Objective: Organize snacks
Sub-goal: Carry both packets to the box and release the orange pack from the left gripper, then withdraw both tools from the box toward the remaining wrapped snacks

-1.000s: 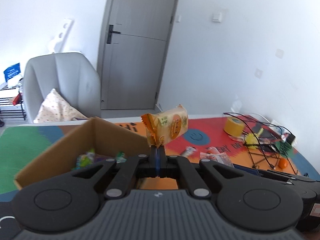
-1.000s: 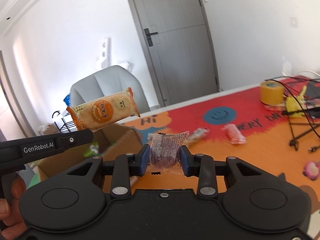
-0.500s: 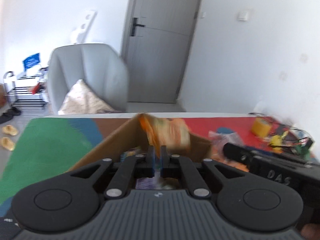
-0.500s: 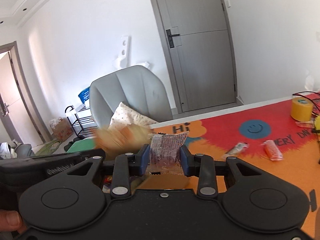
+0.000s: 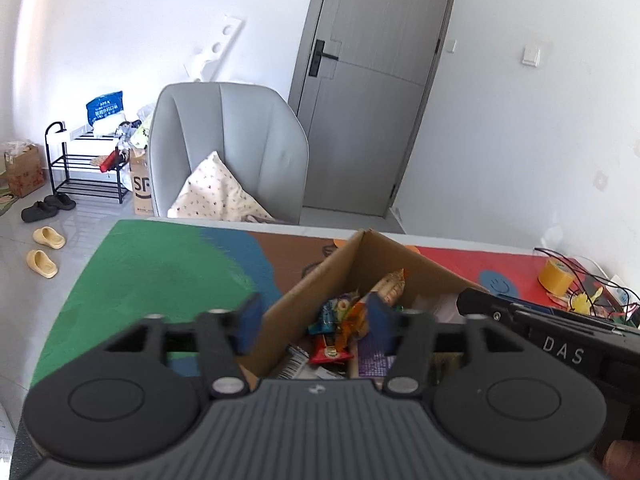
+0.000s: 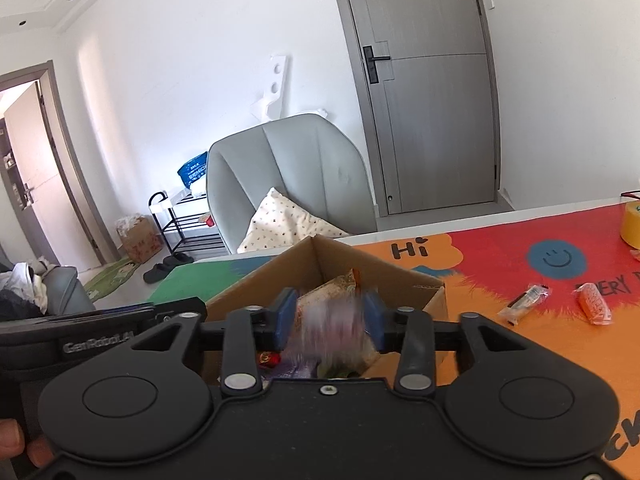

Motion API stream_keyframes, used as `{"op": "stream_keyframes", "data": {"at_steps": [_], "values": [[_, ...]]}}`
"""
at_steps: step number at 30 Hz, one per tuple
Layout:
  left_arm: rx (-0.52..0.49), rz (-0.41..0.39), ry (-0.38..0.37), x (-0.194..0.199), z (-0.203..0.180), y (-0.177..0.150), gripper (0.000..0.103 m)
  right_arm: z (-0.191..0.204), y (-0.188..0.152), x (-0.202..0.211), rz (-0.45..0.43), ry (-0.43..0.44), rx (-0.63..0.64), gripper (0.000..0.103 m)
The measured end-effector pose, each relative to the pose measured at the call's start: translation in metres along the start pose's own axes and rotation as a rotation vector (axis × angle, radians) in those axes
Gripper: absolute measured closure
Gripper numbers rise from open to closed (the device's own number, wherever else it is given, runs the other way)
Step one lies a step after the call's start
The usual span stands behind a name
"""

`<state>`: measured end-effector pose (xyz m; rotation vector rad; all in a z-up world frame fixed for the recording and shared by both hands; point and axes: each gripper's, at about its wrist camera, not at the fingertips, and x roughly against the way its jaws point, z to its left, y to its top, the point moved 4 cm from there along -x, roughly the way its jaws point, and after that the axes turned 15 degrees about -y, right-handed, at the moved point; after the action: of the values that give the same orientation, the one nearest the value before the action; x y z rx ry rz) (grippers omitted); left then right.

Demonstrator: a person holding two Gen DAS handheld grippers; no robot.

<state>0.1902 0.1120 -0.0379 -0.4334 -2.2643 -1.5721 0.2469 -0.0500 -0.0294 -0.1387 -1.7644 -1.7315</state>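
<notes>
My left gripper (image 5: pixel 314 320) hangs over the open cardboard box (image 5: pixel 320 280), its jaws opening wide with nothing between them. The orange biscuit packet (image 5: pixel 390 286) lies loose in the box among several wrapped snacks. My right gripper (image 6: pixel 330 316) is over the same box (image 6: pixel 256 284) and its jaws are opening. A purple-and-clear candy packet (image 6: pixel 332 328) shows as a blur between the blue pads (image 6: pixel 286 316), no longer pinched. The biscuit packet (image 6: pixel 332 288) shows just behind it.
Two loose snacks lie on the orange mat: a clear-wrapped bar (image 6: pixel 526 302) and an orange packet (image 6: pixel 594 308). A yellow tape roll (image 5: pixel 554 276) and black cables (image 5: pixel 580 292) sit far right. A grey armchair (image 5: pixel 224 152) stands behind the table.
Both grippers have swung left to above the box. The left one opened and the biscuit packet dropped in. The right jaws have widened off the purple packet.
</notes>
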Motion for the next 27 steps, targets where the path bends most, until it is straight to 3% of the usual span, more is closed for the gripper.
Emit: {"op": "stream_keyframes", "data": {"at_steps": [4, 9, 14, 17, 22, 27], "values": [[-0.012, -0.005, 0.003, 0.003, -0.002, 0.001, 0.027, -0.007, 0.001, 0.007, -0.012, -0.024, -0.008, 0.055], [-0.024, 0.034, 0.015, -0.001, -0.010, -0.003, 0.014, -0.023, -0.006, 0.011, 0.014, -0.053, -0.016, 0.044], [-0.039, 0.108, 0.022, -0.009, -0.020, -0.013, 0.013, -0.035, -0.016, 0.016, 0.049, -0.055, -0.021, 0.042], [-0.045, 0.130, 0.019, -0.012, -0.025, -0.019, 0.013, -0.041, -0.019, 0.017, 0.055, -0.057, -0.029, 0.035], [-0.061, 0.138, 0.023, -0.012, -0.037, -0.023, 0.013, -0.056, -0.022, 0.018, 0.057, -0.068, -0.051, 0.031], [-0.099, 0.142, 0.014, -0.017, -0.057, -0.022, 0.013, -0.075, -0.024, 0.024, 0.051, -0.088, -0.080, 0.019]]}}
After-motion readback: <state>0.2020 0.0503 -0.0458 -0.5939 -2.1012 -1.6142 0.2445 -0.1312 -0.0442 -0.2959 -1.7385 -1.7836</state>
